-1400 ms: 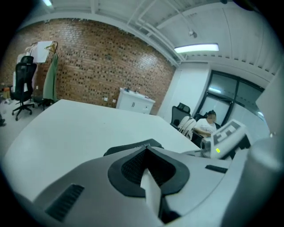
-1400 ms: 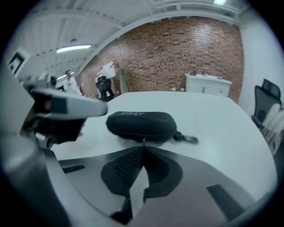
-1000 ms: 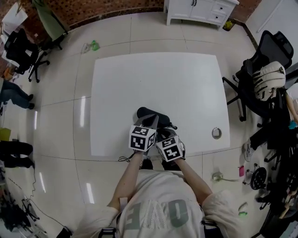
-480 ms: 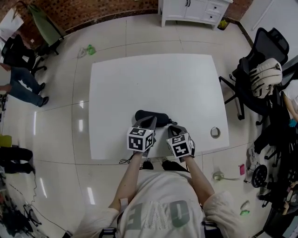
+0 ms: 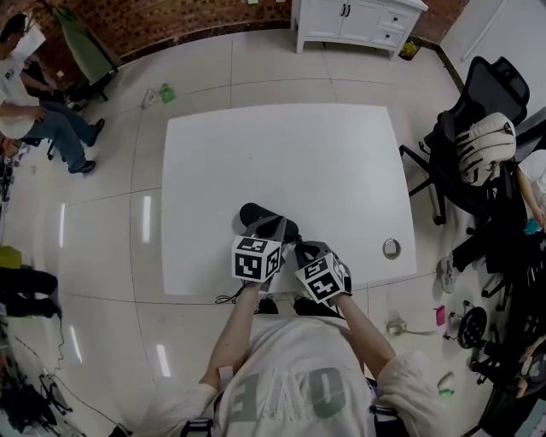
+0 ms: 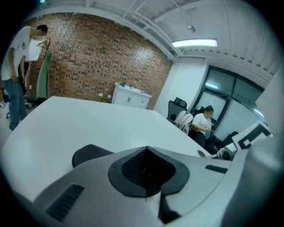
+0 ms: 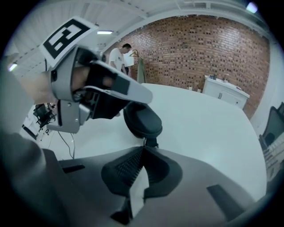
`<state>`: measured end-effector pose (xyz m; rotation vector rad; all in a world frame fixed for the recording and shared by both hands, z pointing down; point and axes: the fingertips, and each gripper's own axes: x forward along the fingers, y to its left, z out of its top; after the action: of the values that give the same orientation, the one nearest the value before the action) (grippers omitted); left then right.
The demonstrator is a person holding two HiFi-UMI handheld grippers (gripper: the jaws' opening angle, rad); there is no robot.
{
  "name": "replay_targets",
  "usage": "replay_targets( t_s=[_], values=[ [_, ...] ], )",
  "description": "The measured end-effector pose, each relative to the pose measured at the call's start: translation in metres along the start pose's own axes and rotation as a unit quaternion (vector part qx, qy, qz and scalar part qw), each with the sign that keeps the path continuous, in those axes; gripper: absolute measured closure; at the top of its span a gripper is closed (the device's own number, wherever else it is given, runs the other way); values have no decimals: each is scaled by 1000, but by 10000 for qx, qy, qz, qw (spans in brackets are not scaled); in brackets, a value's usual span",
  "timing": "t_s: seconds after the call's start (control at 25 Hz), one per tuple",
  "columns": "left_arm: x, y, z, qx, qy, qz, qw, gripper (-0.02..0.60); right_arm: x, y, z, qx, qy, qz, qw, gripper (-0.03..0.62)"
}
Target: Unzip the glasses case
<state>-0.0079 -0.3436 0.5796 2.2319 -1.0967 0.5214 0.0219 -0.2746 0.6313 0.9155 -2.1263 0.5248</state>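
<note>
A black oval glasses case (image 5: 256, 213) lies near the front edge of the white table (image 5: 281, 145). My left gripper (image 5: 277, 226) is shut, and its tips rest on the case's top. In the left gripper view the case (image 6: 86, 155) shows just beyond the closed left gripper (image 6: 146, 148). My right gripper (image 5: 300, 249) sits at the case's near right end. In the right gripper view the right gripper (image 7: 143, 148) is shut on the small zipper pull (image 7: 151, 142), which hangs from the case (image 7: 142, 119). The left gripper (image 7: 144, 95) shows above the case there.
A small metal ring (image 5: 392, 248) lies on the table at the right edge. Black office chairs (image 5: 478, 154) with a pale bag stand to the right. A white cabinet (image 5: 358, 21) is at the far wall, and a seated person (image 5: 34, 119) is at far left.
My right gripper swung a little to the right, then back toward the case's end, and rolled slightly. The left gripper stayed on the case.
</note>
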Motion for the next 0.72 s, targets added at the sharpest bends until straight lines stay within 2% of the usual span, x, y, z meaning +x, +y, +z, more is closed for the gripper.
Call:
replay_targets(
  t_s=[0.08,0.2,0.52,0.72],
  values=[
    [1,-3,-5,112,140,39,9998,578,-1,17,1,-144,3,152,9998,594],
    [-1,-2,-17,193,326,129,9992,578,-2,20,-6,-128,13,146,9998,594],
    [-3,-3,-22,59,353,101,9993,578,-1,-24,3,-77,-98,-258,9996,594],
    [-2,-4,-21,-74,285,117,9995,578,11,-37,24,-372,-184,-181,9990,594]
  ],
)
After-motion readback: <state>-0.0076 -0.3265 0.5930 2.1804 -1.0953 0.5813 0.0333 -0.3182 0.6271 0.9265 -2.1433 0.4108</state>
